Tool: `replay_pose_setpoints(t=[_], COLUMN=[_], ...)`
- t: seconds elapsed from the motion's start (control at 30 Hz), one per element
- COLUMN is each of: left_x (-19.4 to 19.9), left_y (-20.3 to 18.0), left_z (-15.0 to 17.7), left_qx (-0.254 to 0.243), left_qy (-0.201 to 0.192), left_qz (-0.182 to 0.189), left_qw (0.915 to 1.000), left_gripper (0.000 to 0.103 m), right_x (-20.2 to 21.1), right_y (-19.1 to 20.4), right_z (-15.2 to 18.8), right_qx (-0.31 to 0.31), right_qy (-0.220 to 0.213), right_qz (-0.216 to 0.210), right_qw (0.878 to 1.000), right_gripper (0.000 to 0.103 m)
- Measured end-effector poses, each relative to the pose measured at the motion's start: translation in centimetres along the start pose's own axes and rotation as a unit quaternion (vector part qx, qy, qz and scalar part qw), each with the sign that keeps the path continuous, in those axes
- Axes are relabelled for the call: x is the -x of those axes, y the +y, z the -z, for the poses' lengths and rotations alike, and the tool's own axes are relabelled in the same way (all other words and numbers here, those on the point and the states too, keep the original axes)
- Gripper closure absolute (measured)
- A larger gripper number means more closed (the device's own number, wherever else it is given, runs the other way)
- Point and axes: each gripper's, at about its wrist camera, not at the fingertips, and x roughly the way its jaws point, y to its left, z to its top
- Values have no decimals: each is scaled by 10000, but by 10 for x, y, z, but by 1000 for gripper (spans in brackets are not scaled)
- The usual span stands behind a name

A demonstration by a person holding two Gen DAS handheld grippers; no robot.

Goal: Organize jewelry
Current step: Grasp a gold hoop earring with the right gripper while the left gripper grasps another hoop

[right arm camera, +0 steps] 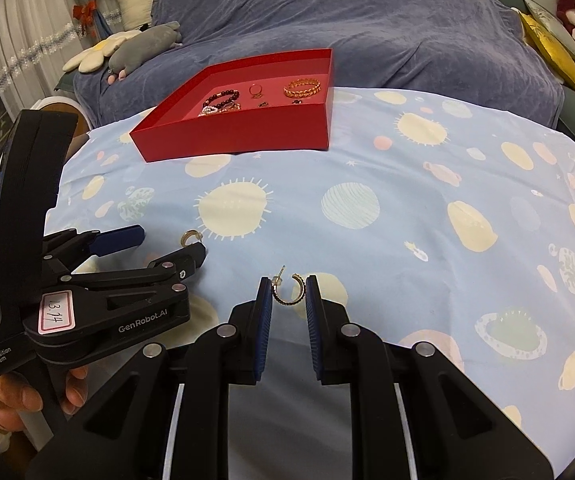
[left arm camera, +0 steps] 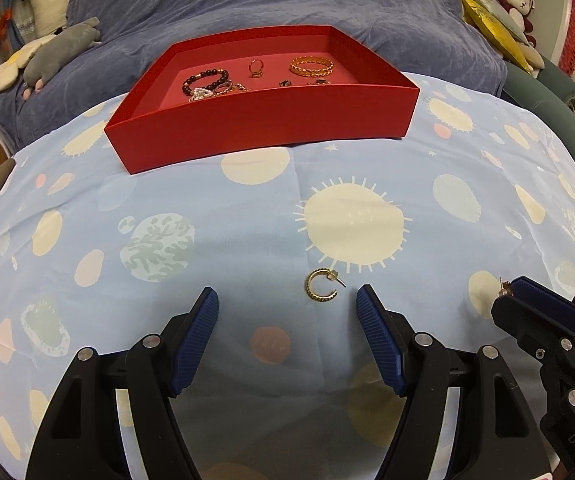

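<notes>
The left gripper (left arm camera: 287, 304) hovers with fingers spread wide just short of a gold hoop earring (left arm camera: 321, 285) lying on the patterned surface (left arm camera: 207, 208), while the right gripper (right arm camera: 286, 292) pinches a second hoop earring (right arm camera: 289, 289), the red tray (left arm camera: 263, 120) beyond.

L gripper (left arm camera: 287, 300) is angling down w/ jaws standing wide. R gripper (right arm camera: 286, 286) is pinching narrow, also tilted down. Hand (right arm camera: 3, 396) is gripping L handle.

Plush toys (left arm camera: 63, 46) on blue-grey blanket (left arm camera: 287, 4)
</notes>
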Motion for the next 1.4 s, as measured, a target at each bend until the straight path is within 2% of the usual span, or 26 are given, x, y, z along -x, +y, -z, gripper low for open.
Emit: replay_pose_setpoints(t=[0.07, 0.27, 0.33, 0.5, 0.67, 0.73, 0.87, 1.03, 1.17, 1.23, 1.27, 1.3, 1.4], left_x=[-1, 0, 2, 5, 10, 12, 16, 21, 23, 22, 19, 16, 2], left_y=[-1, -9, -12, -18, -6, 0, 14, 25, 26, 22, 18, 14, 6], left_z=[0, 2, 4, 8, 10, 12, 16, 23, 18, 11, 7, 2, -8], left_qx=[-11, -177, -249, -381, -183, -93, 158, 260, 345, 389, 350, 282, 174], left_qy=[-48, -228, -294, -352, -248, -177, -38, 3, -73, -105, -135, -187, -222], left_qz=[-36, -69, -67, -33, 224, 350, 658, 743, 962, 1068, 1013, 930, 646], left_qw=[10000, 9996, 9992, 9986, 9993, 9992, 9977, 9969, 9947, 9935, 9941, 9951, 9975], left_gripper=[36, 54, 66, 89, 89, 103, 103, 103, 103, 83, 76, 64, 62], right_x=[0, -2, -4, -3, -1, -1, -2, -3, -3, -3, -3, -2, -2], right_y=[-1, -4, -4, -3, 3, 7, 11, 15, 14, 14, 15, 15, 16], right_z=[0, 3, 2, 2, -1, -1, 0, 1, -2, -4, -4, -5, -6], right_qx=[-16, -46, -69, -60, -32, 0, 48, 79, 5, -31, -30, -26, -22], right_qy=[12, 64, 81, 60, 24, 15, 47, 52, 44, 34, 21, 8, 5], right_qz=[3, 10, 6, -9, -65, -93, -112, -116, -136, -164, -166, -167, -171], right_qw=[10000, 10000, 9999, 10000, 10000, 10000, 9999, 9999, 9999, 9999, 9999, 9999, 9999], right_gripper=[87, 87, 87, 87, 87, 87, 87, 87, 87, 87, 87, 87, 87])
